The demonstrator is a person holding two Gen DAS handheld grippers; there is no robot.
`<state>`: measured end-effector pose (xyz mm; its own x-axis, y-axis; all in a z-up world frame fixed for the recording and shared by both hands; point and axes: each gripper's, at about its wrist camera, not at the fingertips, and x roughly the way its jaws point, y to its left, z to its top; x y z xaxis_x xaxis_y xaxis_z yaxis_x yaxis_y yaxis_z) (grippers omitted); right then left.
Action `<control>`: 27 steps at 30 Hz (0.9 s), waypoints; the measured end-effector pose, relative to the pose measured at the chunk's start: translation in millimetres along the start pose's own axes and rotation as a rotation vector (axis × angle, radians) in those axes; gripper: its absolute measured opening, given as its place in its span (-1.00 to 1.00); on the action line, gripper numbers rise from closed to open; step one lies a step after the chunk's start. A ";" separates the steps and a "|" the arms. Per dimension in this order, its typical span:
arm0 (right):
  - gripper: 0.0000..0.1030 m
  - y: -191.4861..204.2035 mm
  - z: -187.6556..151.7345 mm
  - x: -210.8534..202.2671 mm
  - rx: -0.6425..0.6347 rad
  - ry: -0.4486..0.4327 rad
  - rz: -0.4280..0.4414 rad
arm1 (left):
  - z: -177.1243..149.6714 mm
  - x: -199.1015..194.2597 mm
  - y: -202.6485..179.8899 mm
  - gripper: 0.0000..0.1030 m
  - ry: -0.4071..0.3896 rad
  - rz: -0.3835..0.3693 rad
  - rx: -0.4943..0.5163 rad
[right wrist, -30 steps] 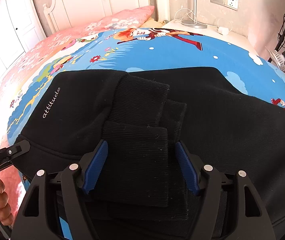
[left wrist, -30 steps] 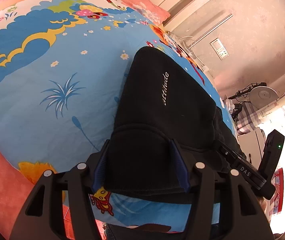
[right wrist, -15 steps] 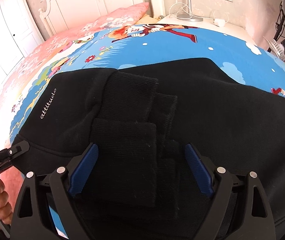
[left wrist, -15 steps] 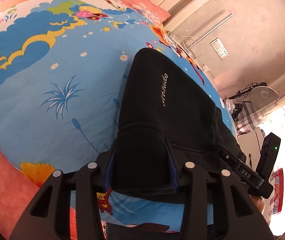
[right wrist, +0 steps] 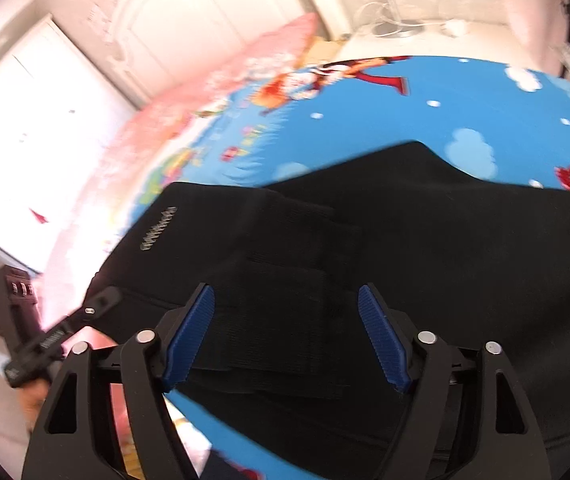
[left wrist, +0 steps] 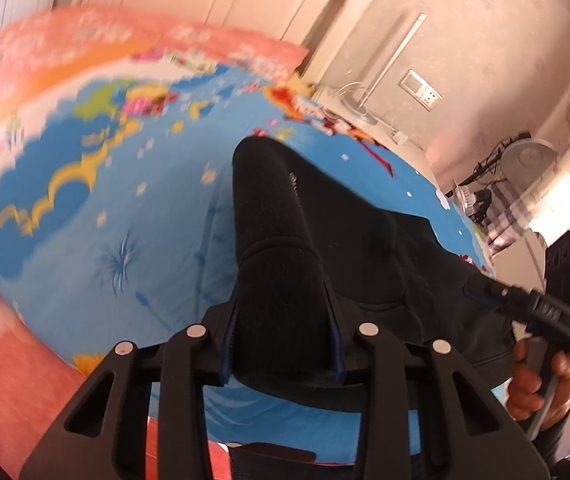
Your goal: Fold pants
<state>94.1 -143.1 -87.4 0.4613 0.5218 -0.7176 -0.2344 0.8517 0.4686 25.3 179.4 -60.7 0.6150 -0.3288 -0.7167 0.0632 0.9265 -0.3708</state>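
The left gripper (left wrist: 283, 344) has its jaws narrow and closing on a bunched fold of the black knit pants (left wrist: 325, 248); the blue pads press the cloth from both sides, and the fabric rises in a ridge straight out ahead of the jaws. Just beyond that ridge a line of small white lettering (left wrist: 293, 184) runs along the fabric, too blurred to read. To the right of the left jaws the rest of the pants spreads flat over the bed, and past it the right gripper's black body appears, held in a hand (left wrist: 533, 380).

The right gripper (right wrist: 287, 340) has its jaws wide and opening. A ribbed cuff of the pants (right wrist: 281, 304) lies between the blue pads, but neither pad touches it; a gap shows on each side. Ahead of these jaws the folded layers of the pants (right wrist: 425, 216) overlap, with more black cloth stretching off to the right. To the left of the jaws sits the other gripper's black body (right wrist: 45, 336).

Beyond the pants in both views lies the bright blue cartoon-printed bedsheet (right wrist: 465, 100), with a pink pillow (right wrist: 277, 40) farther off, and behind that a white panelled headboard (right wrist: 205, 4).
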 end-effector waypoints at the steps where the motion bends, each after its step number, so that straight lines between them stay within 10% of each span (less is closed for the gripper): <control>1: 0.74 1.2 5.6 -2.9 0.003 0.001 0.024 | 4.8 -6.9 -17.5 -0.33 -0.016 0.031 0.056; 12: 0.77 32.7 101.2 -45.6 0.034 0.126 0.303 | -2.5 -39.9 -189.2 -0.34 -0.200 0.220 0.547; 22: 0.87 44.6 126.8 -24.4 -0.110 0.271 0.112 | -38.9 -28.4 -279.3 -0.34 -0.287 0.269 0.801; 27: -0.22 7.3 117.9 -45.4 -0.136 0.286 0.131 | -59.2 -24.4 -316.6 -0.34 -0.341 0.261 0.917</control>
<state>172.3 -166.2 9.3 0.1657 0.6028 -0.7805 -0.3966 0.7653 0.5069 -56.3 -116.8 39.2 0.8784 -0.1592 -0.4507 0.3862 0.7920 0.4729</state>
